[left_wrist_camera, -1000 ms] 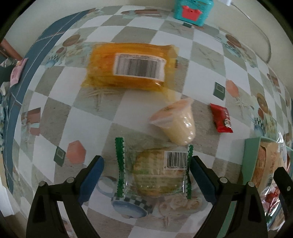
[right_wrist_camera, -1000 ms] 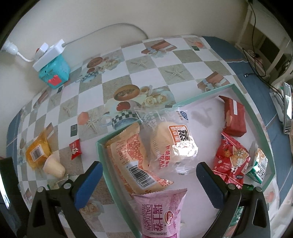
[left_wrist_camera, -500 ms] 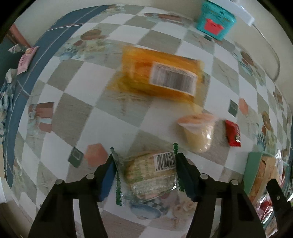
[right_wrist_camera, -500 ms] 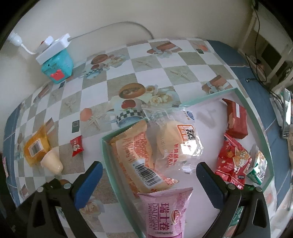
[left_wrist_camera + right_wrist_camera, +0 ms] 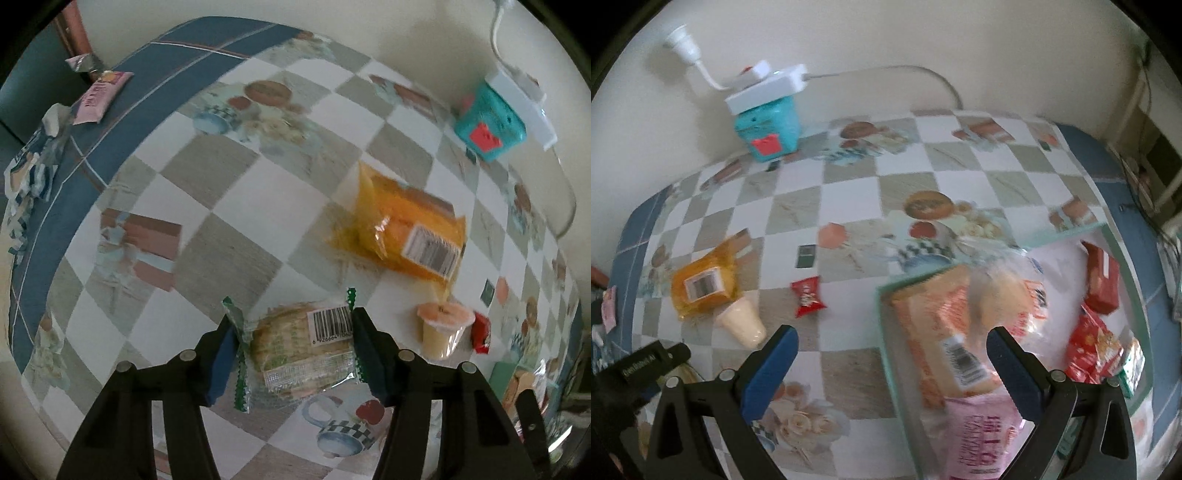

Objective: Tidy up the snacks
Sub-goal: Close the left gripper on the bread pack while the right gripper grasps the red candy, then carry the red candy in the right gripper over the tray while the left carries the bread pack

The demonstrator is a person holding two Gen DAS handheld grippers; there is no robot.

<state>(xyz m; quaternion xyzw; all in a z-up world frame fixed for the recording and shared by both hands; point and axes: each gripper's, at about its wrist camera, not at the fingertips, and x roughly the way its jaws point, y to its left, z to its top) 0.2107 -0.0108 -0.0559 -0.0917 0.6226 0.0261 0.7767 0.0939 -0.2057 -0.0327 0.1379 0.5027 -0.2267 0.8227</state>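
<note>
The desk [image 5: 849, 206] carries a checkered, picture-printed cloth against a cream wall. Left tongs [image 5: 295, 350] pinch the wrapped cake [image 5: 299, 350] above the near desk. Right tongs [image 5: 890, 365] stand spread over the green tray [image 5: 886, 332] at right.

A round biscuit in a clear, green-edged wrapper [image 5: 301, 349] sits clamped between blue pads, barcode up. On the checkered cloth farther off lie an orange packet [image 5: 408, 229], a pudding cup [image 5: 441, 328] tipped on its side and a small red candy [image 5: 808, 296]. To the right, a green-rimmed tray [image 5: 886, 332] holds more packets.
</note>
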